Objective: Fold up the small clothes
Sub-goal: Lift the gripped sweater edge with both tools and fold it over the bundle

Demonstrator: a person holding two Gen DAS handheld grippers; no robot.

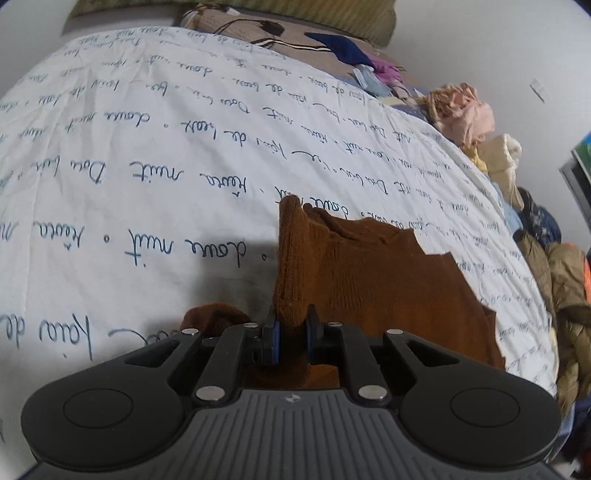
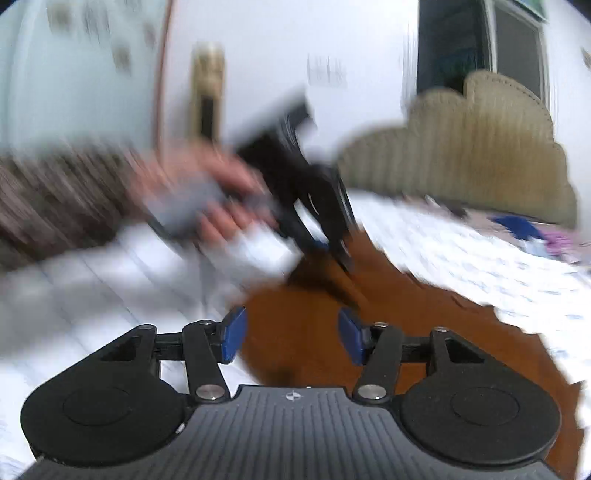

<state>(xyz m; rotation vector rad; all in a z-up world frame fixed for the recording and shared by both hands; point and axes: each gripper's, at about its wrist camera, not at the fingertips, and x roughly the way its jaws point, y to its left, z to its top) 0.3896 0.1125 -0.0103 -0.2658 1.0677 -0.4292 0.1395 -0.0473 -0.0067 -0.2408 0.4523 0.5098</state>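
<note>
A small rust-brown knit garment [image 1: 369, 273] lies on a white bedspread with blue handwriting print [image 1: 147, 155]. My left gripper [image 1: 291, 325] is shut on a raised fold of the brown garment, which stands up between the blue pads. In the blurred right wrist view the same garment [image 2: 303, 332] spreads under my right gripper [image 2: 291, 336], whose blue pads stand wide apart and hold nothing. The left gripper [image 2: 332, 251], held by a hand, shows there pinching the garment's far edge.
A pile of mixed clothes [image 1: 469, 114] runs along the bed's right side and far end. A tan patterned pillow [image 1: 258, 29] lies at the head. A beige ribbed headboard [image 2: 480, 147] and a wall stand behind the bed.
</note>
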